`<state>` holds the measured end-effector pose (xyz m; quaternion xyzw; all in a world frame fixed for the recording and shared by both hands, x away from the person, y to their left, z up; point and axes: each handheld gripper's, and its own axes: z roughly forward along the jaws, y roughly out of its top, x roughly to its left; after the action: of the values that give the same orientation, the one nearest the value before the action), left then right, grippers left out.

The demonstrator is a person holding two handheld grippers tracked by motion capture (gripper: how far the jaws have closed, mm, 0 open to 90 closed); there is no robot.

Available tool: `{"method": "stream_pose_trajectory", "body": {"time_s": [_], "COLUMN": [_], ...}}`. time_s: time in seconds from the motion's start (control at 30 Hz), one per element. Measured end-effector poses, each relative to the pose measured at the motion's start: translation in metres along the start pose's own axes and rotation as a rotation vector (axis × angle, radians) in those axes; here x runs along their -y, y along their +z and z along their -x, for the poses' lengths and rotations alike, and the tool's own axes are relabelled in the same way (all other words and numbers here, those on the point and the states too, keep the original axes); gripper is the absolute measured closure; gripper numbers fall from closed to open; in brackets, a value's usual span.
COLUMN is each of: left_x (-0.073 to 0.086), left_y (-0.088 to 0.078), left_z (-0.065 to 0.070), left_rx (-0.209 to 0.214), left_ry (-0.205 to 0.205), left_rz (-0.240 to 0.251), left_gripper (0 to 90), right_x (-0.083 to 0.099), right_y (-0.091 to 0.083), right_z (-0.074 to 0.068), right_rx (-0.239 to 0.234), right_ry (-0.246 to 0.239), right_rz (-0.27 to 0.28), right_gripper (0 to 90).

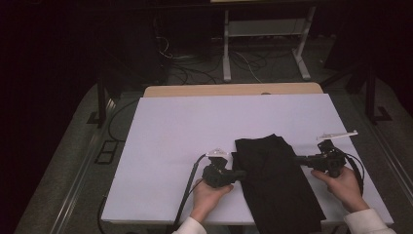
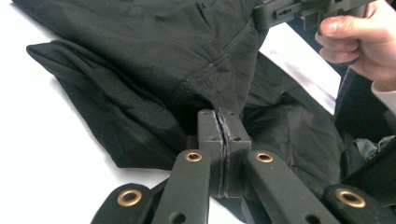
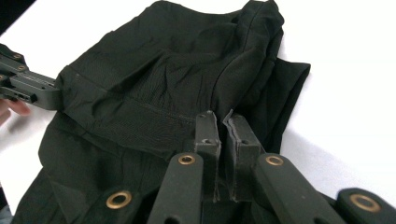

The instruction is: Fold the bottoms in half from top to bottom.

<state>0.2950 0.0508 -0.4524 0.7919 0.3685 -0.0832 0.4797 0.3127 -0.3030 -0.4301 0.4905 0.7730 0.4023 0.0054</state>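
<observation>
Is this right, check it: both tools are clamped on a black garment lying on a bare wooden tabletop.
Not quite. The left tool and right tool do clamp the black garment, but it lies on a white board covering the table, as the high view shows; wood shows only along the far edge.

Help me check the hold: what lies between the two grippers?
The black garment spans between the left gripper and the right gripper in the high view.
</observation>
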Motion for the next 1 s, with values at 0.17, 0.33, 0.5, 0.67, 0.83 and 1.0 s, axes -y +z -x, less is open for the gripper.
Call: {"method": "stream_pose_trajectory", "body": {"time_s": [0.17,0.33,0.5,0.67,0.83,1.0], "left_x": [0.002,0.002,0.002,0.002,0.001,0.002], "left_y": [0.001,0.001,0.001,0.001,0.002,0.001], "left_z": [0.000,-0.001,-0.002,-0.002,-0.001,-0.001], "left_rx": [0.002,0.003,0.001,-0.001,-0.003,-0.005], "left_ry": [-0.001,-0.001,-0.001,-0.001,0.001,0.003], "left_rz": [-0.006,-0.006,-0.005,-0.004,-0.005,-0.008], "left_gripper": [87.8,87.8,87.8,87.8,87.8,87.8], "right_x": [0.001,0.001,0.001,-0.002,-0.010,-0.023], "right_y": [0.001,0.003,0.000,0.000,0.001,0.002], "right_z": [-0.003,-0.006,-0.008,-0.010,-0.012,-0.013], "right_rx": [0.034,0.040,0.016,0.007,0.011,0.012], "right_ry": [-0.005,-0.018,-0.019,-0.035,-0.056,-0.073], "right_rz": [-0.011,-0.025,0.004,0.025,0.036,0.054], "right_gripper": [72.9,56.0,36.8,15.7,7.6,6.9]}}
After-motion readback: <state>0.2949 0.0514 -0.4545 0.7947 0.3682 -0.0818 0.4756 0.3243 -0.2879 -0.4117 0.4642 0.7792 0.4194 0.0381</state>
